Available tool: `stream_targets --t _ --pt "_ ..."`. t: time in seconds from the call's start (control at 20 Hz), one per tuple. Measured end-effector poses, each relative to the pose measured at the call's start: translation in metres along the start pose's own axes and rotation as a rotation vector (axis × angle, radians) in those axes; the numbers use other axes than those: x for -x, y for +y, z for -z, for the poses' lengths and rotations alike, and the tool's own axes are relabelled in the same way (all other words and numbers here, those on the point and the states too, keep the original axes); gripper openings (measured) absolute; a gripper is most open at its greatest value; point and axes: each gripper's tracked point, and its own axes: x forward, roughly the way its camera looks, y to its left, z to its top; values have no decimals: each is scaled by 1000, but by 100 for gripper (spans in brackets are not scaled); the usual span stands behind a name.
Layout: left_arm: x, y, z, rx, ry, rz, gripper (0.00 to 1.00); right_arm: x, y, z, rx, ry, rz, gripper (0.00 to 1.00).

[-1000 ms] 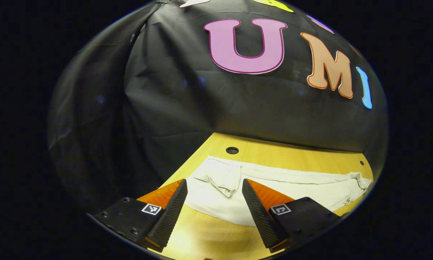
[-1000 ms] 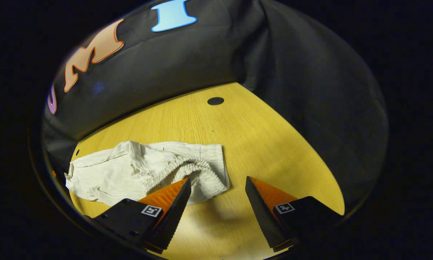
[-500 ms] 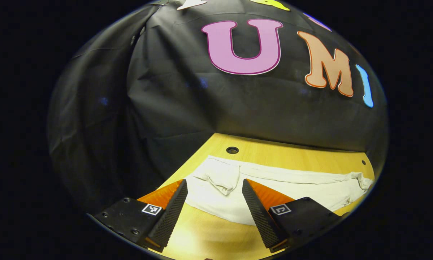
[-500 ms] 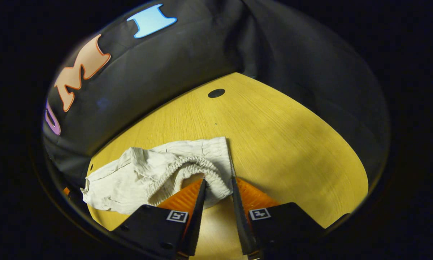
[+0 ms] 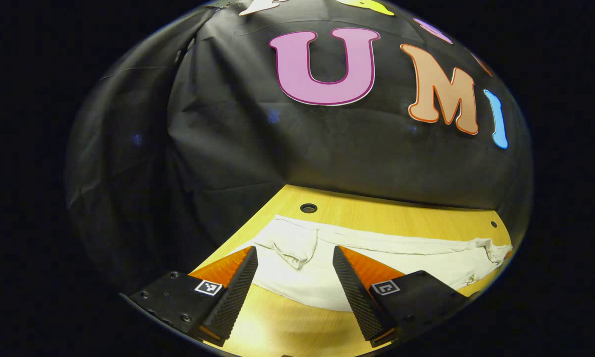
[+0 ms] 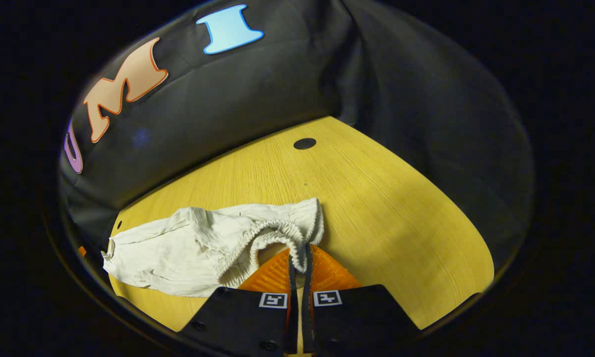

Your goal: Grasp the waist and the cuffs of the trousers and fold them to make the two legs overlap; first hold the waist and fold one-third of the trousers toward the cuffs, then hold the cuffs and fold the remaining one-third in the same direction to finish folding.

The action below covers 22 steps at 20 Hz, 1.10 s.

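Tabletop [image 6: 386, 208]: pale yellow wood, running back to the black cloth wall; a dark round hole [image 6: 304, 144] sits near its far edge in the right gripper view, and another hole [image 5: 308, 208] shows in the left gripper view.
Trousers [image 6: 188, 253]: off-white and crumpled, lying flat on the tabletop; in the left gripper view they stretch across the tabletop as a long pale band [image 5: 401, 258].
Waist [image 6: 272, 230]: gathered elastic band, arching up at the end next to the right gripper.
Cuffs [image 5: 290, 243]: a folded-over flap of cloth at the trousers' end just beyond the left gripper.
Right gripper [image 6: 299, 260]: jaws pressed nearly together, pinching the waist band where it curves down to them.
Left gripper [image 5: 295, 277]: jaws spread wide with nothing between them, hovering over the tabletop's near edge, with the trousers' end just ahead of the tips.
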Motion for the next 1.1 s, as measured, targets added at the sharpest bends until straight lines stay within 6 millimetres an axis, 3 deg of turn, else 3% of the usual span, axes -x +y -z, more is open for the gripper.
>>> stream_targets --t 0.15,0.35,0.55,0.8,0.85,0.9,1.1 --pt "0 6 0 13 0 10 93 17 13 -12 73 -42 0 5" --pt "-3 20 2 15 5 42 93 46 44 -36 90 -113 -21 5" --pt "-11 36 9 16 32 72 93 67 94 -56 143 -179 -20 5" --pt "-33 52 18 2 45 111 93 91 189 -72 171 -249 -102 5" --pt "-35 56 21 8 48 115 93 94 208 -73 187 -263 -117 0" --pt "-39 60 25 18 56 118 93 96 227 -72 205 -270 -132 5" --pt "-43 75 33 60 84 105 93 106 319 -54 255 -277 -242 5"
